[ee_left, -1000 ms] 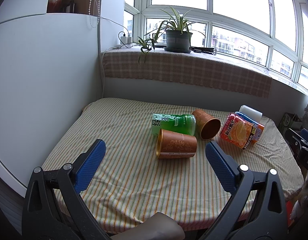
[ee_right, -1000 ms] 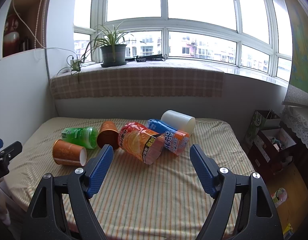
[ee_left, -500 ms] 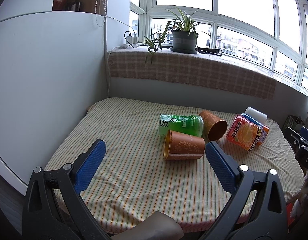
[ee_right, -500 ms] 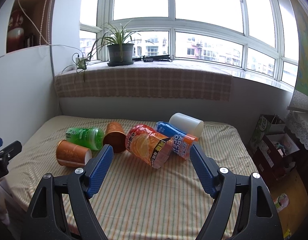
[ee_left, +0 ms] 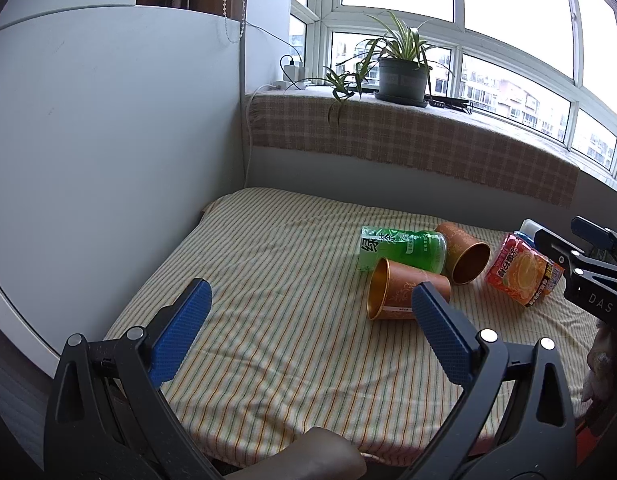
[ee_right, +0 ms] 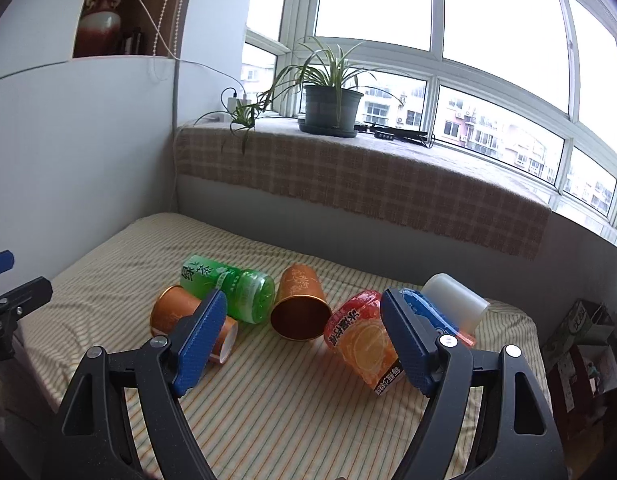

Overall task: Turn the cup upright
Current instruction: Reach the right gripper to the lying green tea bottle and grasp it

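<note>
Several cups lie on their sides on the striped cloth. An orange cup (ee_left: 404, 294) (ee_right: 176, 314) lies nearest the left, its gold mouth facing left. Behind it lies a green cup (ee_left: 402, 246) (ee_right: 228, 284). A second orange cup (ee_left: 464, 252) (ee_right: 300, 302) points its dark mouth toward me. To the right are an orange-red printed cup (ee_left: 522, 274) (ee_right: 362, 340), a blue cup (ee_right: 436, 320) and a white cup (ee_right: 454, 300). My left gripper (ee_left: 308, 304) is open above the cloth, left of the cups. My right gripper (ee_right: 304, 312) is open, hovering before the second orange cup.
The table's striped cloth (ee_left: 288, 320) runs to a grey wall at the left and a checked window ledge (ee_right: 388, 184) behind. A potted plant (ee_right: 328, 108) stands on the ledge. A cardboard box (ee_right: 580, 328) sits on the floor at the right.
Both grippers have swung leftward and moved closer to the cups, which now look larger. The cups themselves have not moved. Both grippers stay open.
</note>
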